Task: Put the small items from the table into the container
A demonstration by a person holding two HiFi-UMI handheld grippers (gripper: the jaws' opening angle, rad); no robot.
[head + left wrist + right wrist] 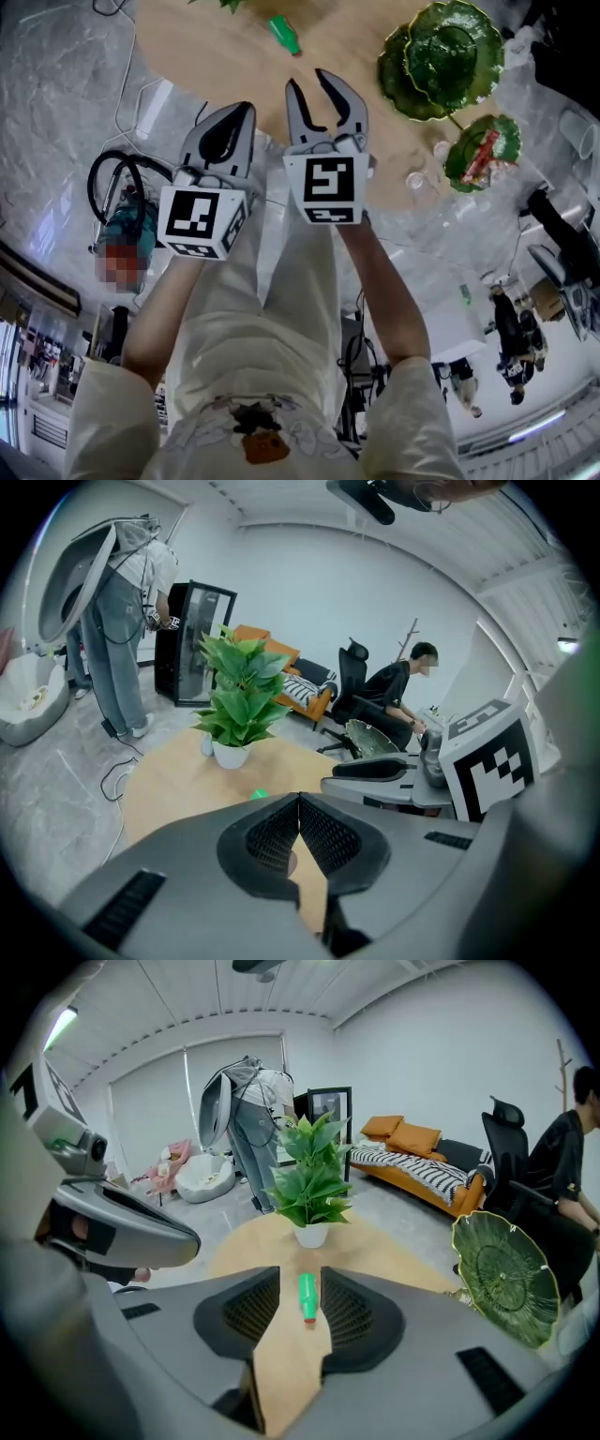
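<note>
A small green item with a red tip (284,35) lies on the round wooden table (206,56), beyond both grippers. My right gripper (309,86) is open over the table's near edge. In the right gripper view the green item (307,1296) shows through the gap of my right gripper (301,1279), farther off and untouched. My left gripper (239,117) hangs beside it on the left, shut with nothing in it; its tips meet in the left gripper view (300,803). Two stacked green leaf-shaped dishes (441,56) stand at the table's right.
A potted plant (309,1185) stands at the table's far side. A smaller green leaf dish (483,150) with red things sits at the right, near small glasses (415,181). Cables (117,178) lie on the floor left. A person sits at a desk (403,691); another stands (122,630).
</note>
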